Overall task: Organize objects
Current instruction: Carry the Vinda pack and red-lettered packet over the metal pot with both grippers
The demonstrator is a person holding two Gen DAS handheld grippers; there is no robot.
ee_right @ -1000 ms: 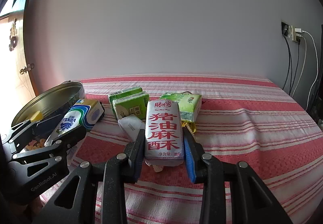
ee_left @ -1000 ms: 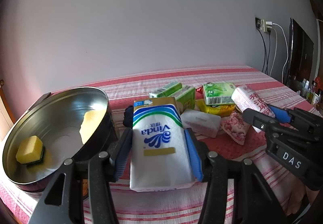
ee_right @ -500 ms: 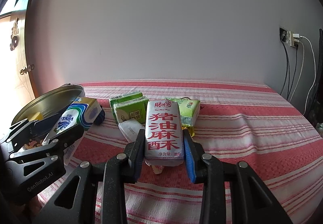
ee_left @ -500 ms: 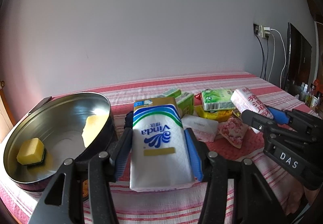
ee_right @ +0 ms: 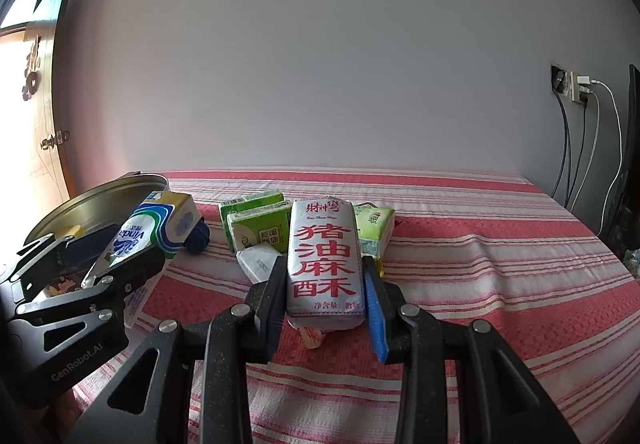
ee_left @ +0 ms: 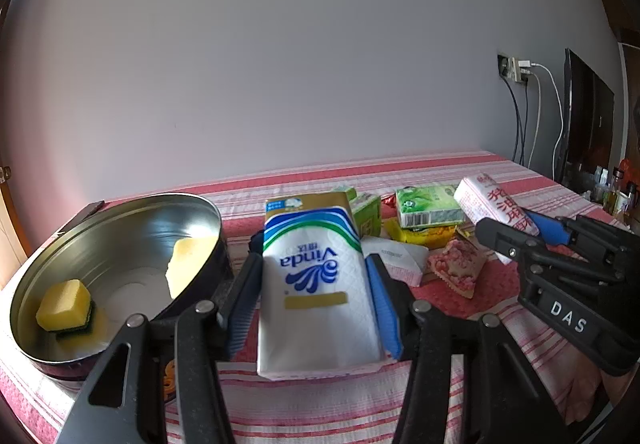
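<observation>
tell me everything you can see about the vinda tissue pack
The tissue pack is a soft white plastic-wrapped block with blue and green arcs, a blue Vinda logo and a gold end. The left gripper is shut on it, blue pads pressing its long sides. It is lifted, gold end tilted up, above the striped cloth, beside the round metal tin.

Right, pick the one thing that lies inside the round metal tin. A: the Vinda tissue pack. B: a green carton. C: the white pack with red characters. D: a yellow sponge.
D: the left wrist view shows the yellow sponge on the floor of the round metal tin; the tissue pack sits between the left gripper fingers, outside the tin.
</observation>
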